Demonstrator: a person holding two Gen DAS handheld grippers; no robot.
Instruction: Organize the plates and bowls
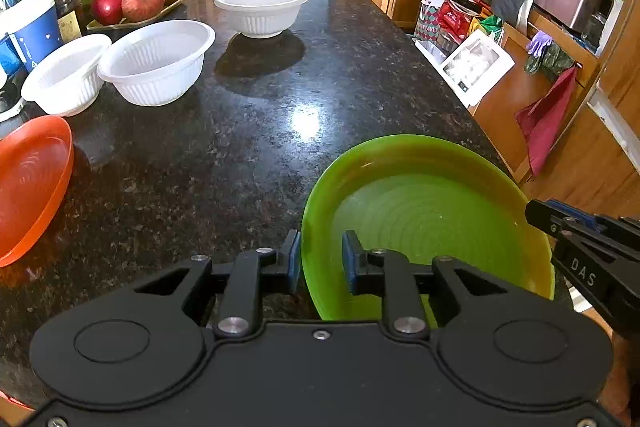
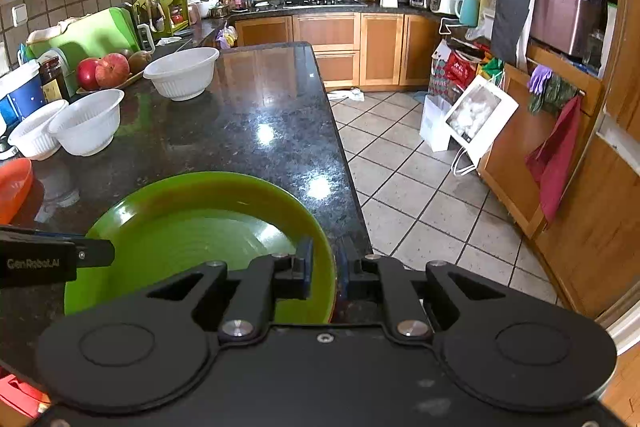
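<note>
1. Green plate [image 1: 424,219] sits at the near right corner of the counter [image 1: 280,131], close to the edge; a reddish rim under it in the right view hints at a second plate below, can't confirm.
2. Left claw [image 1: 320,261]: jaws straddle the plate's left rim with a visible gap, not clamping.
3. Right claw [image 2: 325,267]: jaws nearly closed over the right rim. Pads look just off the rim, so I read it as released, not gripping.
4. Orange plate [image 1: 32,183] at far left; three white bowls [image 1: 156,61] further back, unstacked.
5. Risks:
   - Pulling either claw back at an angle hooks the rim and drags the plate off the corner onto the floor.
   - One-sided regrip on slick plastic tilts it, so it slips.
   - Reaching for the bowls, the left claw could clip the orange plate.
</note>
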